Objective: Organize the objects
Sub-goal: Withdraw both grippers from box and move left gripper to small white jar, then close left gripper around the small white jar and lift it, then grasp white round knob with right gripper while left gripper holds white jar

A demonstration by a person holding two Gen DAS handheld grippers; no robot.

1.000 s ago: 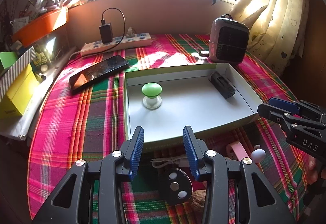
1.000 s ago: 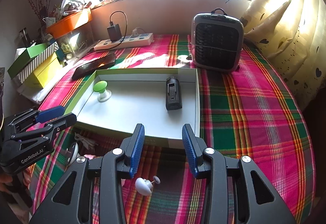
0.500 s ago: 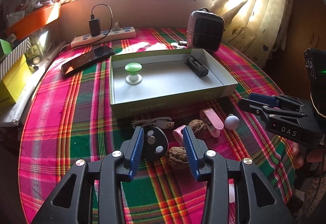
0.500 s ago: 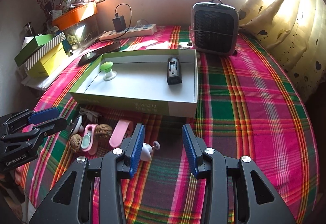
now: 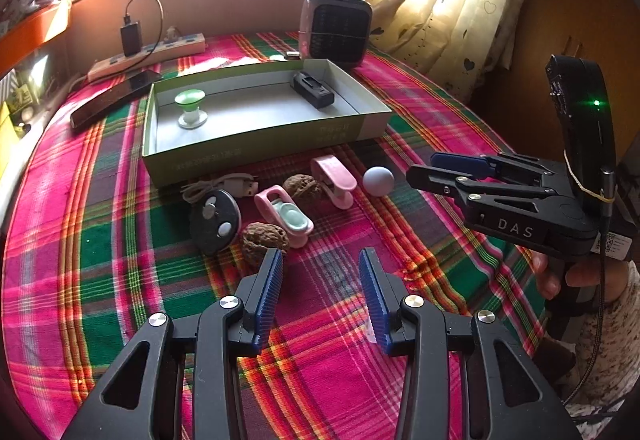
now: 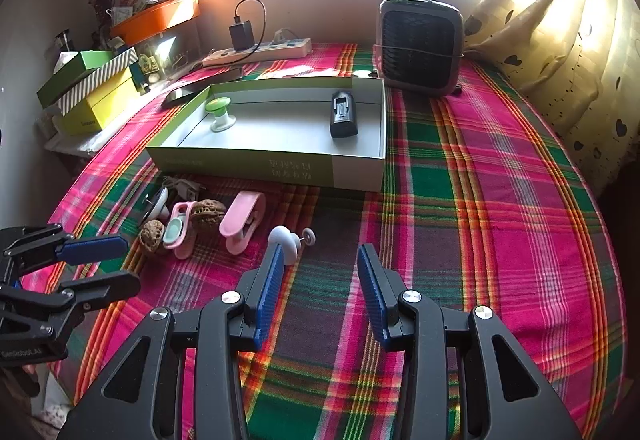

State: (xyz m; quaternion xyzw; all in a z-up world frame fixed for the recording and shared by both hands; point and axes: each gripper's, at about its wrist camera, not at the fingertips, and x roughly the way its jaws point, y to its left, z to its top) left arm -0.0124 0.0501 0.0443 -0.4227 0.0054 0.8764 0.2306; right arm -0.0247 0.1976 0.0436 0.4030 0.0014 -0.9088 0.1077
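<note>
Left gripper [image 5: 320, 260]: jaws apart, nothing between them, held over bare cloth just short of the loose pile; its left finger tip hides part of the near walnut [image 5: 262, 238]
Right gripper [image 6: 320, 256]: jaws apart and empty, over the cloth; the white knob [image 6: 285, 236] sits just past its left finger tip
Box [image 5: 256, 155]: open green tray on the plaid cloth [image 5: 100, 240], beyond the pile; inside, a green knob [image 5: 190, 107] stands upright at the left end and a black block [image 5: 313, 90] lies at the right end, well apart
Pile: in front of the box's near wall lie a white cable [image 5: 224, 185], a dark disc [image 5: 216, 220], a pink clip with a pale green insert [image 5: 286, 213], a far walnut [image 5: 302, 187] and a second pink clip [image 5: 334, 179]
Left view only: the disc face-on with its pale buttons, the cable's plug, the white knob as a plain ball, and the right gripper side-on with a hand [image 5: 560, 276] on its grip and a green light on the unit above
Right view only: the white knob's stem and small end cap, the disc edge-on, stacked green and yellow boxes [image 6: 94, 91] at the left, an orange planter [image 6: 156, 17], and the left gripper from the side
Both views: phone [image 5: 114, 99], power strip [image 5: 148, 57] with a charger plugged in, heater [image 5: 336, 27] behind the box, curtain [image 6: 560, 19] at right
</note>
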